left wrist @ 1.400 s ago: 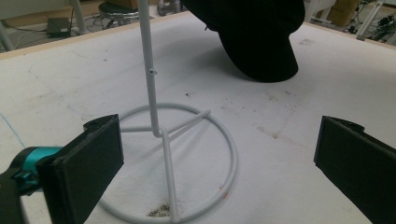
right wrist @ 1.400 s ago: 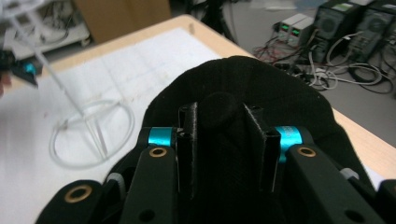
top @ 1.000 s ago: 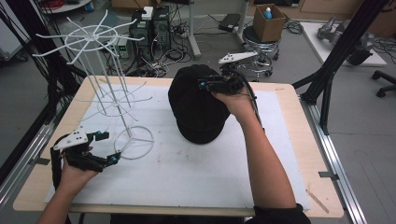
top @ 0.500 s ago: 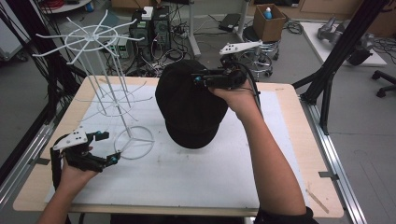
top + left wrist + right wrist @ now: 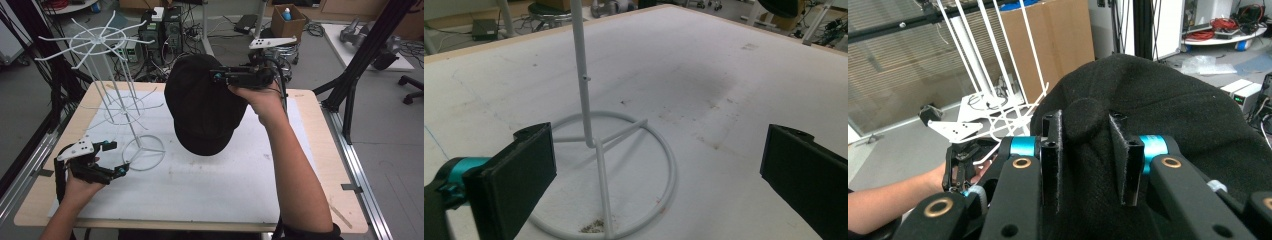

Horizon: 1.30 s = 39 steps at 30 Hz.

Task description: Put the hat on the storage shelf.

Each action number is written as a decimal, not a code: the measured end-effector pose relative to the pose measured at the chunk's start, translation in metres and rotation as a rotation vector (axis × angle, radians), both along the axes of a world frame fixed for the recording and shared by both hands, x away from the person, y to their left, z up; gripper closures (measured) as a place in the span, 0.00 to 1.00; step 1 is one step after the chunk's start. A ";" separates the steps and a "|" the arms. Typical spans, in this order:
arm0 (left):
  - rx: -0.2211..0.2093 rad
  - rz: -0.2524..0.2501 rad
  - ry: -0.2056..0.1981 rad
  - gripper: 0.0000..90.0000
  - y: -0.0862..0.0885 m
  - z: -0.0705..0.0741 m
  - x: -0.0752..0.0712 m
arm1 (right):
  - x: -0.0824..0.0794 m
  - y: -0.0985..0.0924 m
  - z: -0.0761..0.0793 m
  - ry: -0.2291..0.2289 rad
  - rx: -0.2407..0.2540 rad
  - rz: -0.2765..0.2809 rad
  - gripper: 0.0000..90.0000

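While the wooden-edged desk (image 5: pixel 320 150) with its scuffed white mat lies below, a soft black felt cap (image 5: pixel 202 107) hangs in the air above it, beside the tall white wire hat rack (image 5: pixel 115 95), whose ring base rests on the mat. The right gripper (image 5: pixel 217 76) has its fingers clamped on the cap's fuzzy fabric around the round top button (image 5: pixel 1083 120). The left gripper (image 5: pixel 115 157) rests low by the rack's base ring (image 5: pixel 624 170), its fingers spread wide with nothing between them. The cap's underside is hidden.
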State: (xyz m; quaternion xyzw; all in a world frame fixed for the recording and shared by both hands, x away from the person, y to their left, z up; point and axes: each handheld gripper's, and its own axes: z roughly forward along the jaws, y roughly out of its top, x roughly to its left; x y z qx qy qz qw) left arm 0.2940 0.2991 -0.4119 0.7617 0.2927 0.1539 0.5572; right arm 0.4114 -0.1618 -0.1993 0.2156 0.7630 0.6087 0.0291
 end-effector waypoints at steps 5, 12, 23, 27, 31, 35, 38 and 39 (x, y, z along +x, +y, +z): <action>-0.001 0.002 -0.001 0.02 -0.001 0.000 0.000 | -0.002 -0.002 0.012 -0.026 -0.008 0.001 0.79; -0.001 0.003 0.000 0.02 0.000 0.000 0.000 | -0.006 -0.003 0.029 -0.039 0.002 0.010 0.79; -0.001 0.003 -0.001 0.02 0.000 0.000 0.000 | -0.008 0.001 0.048 -0.051 -0.009 0.043 0.79; -0.001 0.002 -0.001 0.02 0.000 0.000 0.000 | -0.009 0.002 0.054 -0.056 -0.002 0.056 0.79; -0.002 0.002 0.000 0.02 0.000 0.000 0.000 | -0.011 0.005 0.066 -0.064 -0.003 0.078 0.79; -0.004 0.006 -0.003 0.02 0.000 0.000 0.000 | -0.012 0.005 0.077 -0.072 -0.015 0.080 0.79; -0.003 0.006 -0.003 0.02 0.001 0.000 0.000 | -0.013 0.003 0.083 -0.077 -0.015 0.076 0.79; -0.003 0.005 -0.002 0.02 0.001 0.000 0.000 | -0.014 0.003 0.086 -0.078 -0.009 0.074 0.79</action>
